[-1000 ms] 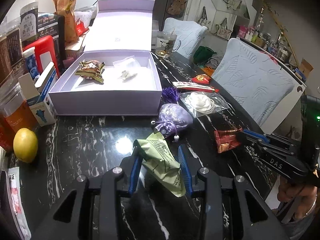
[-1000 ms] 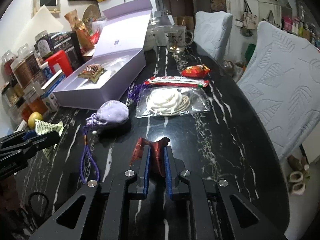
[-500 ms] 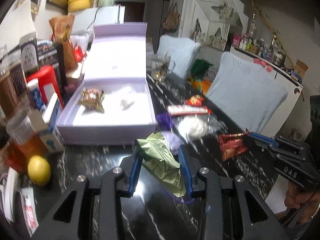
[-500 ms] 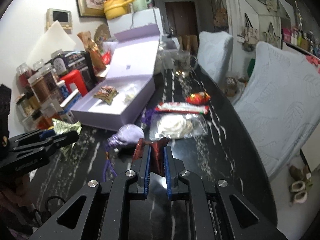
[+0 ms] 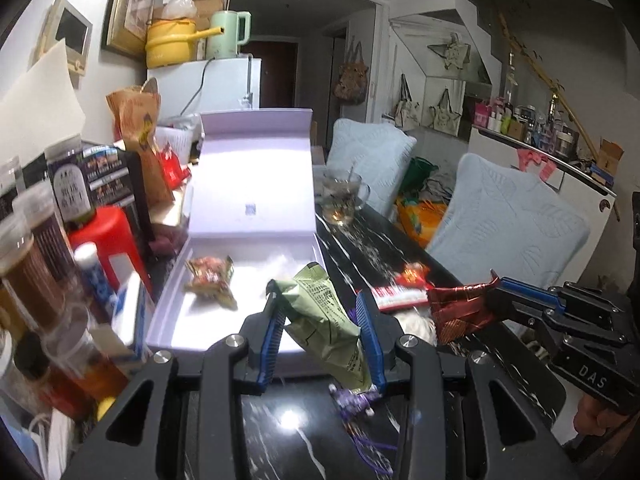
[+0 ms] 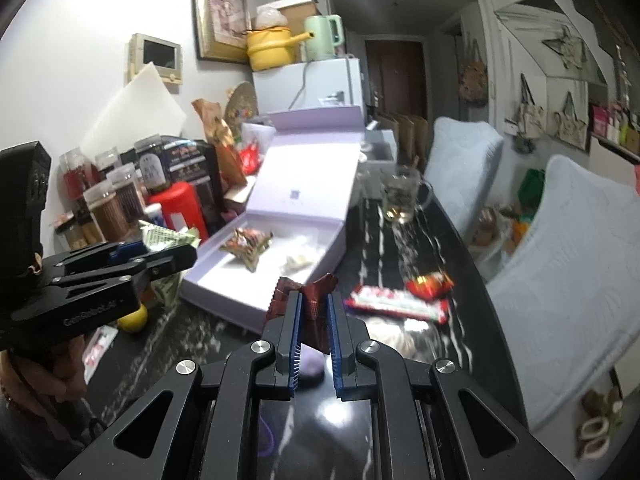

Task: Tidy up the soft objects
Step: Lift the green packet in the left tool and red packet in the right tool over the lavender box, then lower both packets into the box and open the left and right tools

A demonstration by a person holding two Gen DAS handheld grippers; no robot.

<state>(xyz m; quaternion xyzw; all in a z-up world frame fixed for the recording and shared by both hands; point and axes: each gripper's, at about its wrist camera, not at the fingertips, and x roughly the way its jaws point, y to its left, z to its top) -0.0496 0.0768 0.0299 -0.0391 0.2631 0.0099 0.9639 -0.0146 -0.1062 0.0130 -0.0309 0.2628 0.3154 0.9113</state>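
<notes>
A: What did the left claw (image 5: 320,332) have?

B: It was pinching a crumpled green packet (image 5: 326,322) between its blue pads, low in the middle of the left wrist frame, lifted clear of the black marbled bench (image 5: 280,432).

A: And the right claw (image 6: 313,320)?

B: Pressed tight on a dark red foil packet (image 6: 310,300), at the centre of the right wrist frame. In the left view that same packet (image 5: 460,308) showed at the right edge, held off the bench too.

A: What lay beyond them?

B: An open lilac box (image 5: 240,272) with its lid propped upright, just past the green packet. Inside it sat a gold and red wrapped sweet (image 5: 210,280) and a small clear bag (image 6: 298,262).

A: Anything loose on the bench?

B: Right of the box, a long red and white wrapper (image 6: 396,306) and a small red snack bag (image 6: 430,285) touching its far end. A lilac pouch (image 6: 310,364) peeked out below the right claw. A glass mug (image 6: 400,196) stood farther back.
</notes>
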